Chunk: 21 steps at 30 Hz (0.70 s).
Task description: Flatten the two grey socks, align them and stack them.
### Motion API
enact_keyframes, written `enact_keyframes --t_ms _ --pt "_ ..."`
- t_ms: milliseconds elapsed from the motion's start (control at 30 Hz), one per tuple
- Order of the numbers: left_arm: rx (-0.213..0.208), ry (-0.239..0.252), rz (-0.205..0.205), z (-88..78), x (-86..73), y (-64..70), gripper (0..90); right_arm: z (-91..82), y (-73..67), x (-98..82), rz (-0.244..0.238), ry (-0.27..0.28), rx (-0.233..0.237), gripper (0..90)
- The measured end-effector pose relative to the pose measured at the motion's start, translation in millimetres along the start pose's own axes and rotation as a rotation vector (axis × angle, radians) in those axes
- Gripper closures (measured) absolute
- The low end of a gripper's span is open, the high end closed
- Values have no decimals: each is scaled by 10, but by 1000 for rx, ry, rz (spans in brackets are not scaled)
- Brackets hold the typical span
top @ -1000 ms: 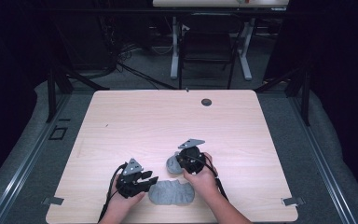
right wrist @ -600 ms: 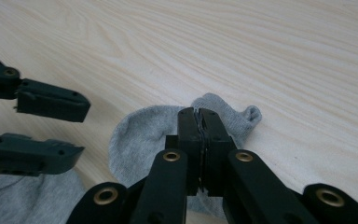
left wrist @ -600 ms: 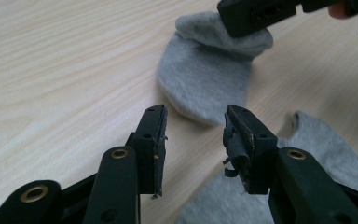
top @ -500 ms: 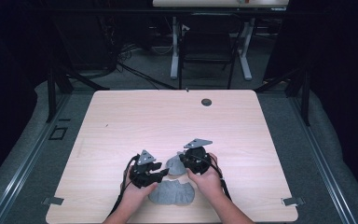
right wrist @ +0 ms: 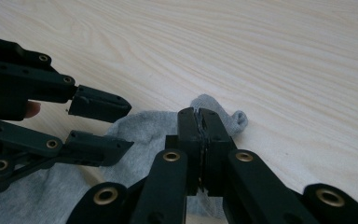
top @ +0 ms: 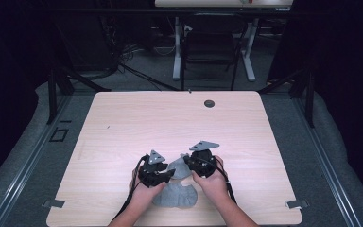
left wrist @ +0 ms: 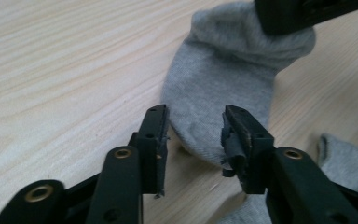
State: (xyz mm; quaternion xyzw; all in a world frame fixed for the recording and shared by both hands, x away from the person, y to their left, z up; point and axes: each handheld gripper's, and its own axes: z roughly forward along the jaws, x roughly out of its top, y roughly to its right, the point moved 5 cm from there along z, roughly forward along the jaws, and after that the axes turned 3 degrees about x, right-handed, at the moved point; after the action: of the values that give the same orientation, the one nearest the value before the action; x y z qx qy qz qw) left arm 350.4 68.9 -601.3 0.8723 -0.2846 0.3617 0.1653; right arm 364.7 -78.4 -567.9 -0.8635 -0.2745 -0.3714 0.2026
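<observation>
Left tongs point(top: 169, 174) nearer the sock point(top: 180, 168)

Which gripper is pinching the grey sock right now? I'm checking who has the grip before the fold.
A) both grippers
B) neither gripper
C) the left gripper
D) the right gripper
D: the right gripper has its jaws shut on the grey sock at its edge, while the left gripper stands with jaws apart around the sock's end, its pads not pressing on it.
</observation>
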Motion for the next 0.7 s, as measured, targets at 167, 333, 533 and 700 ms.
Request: enact_keyframes --t_ms 167,333,533,700 --pt "12 -20 -4 7 -38 -45 716 -18 29 1 10 7 -1 885" --pt "18 -26 -10 -22 -61 -98 802 -42 46 3 4 16 -2 885" --pt "39 -31 -11 -76 -83 -192 864 -88 87 -32 0 19 -14 885" --pt "45 -21 -16 -117 -91 -266 868 -121 149 -106 12 12 -20 884"
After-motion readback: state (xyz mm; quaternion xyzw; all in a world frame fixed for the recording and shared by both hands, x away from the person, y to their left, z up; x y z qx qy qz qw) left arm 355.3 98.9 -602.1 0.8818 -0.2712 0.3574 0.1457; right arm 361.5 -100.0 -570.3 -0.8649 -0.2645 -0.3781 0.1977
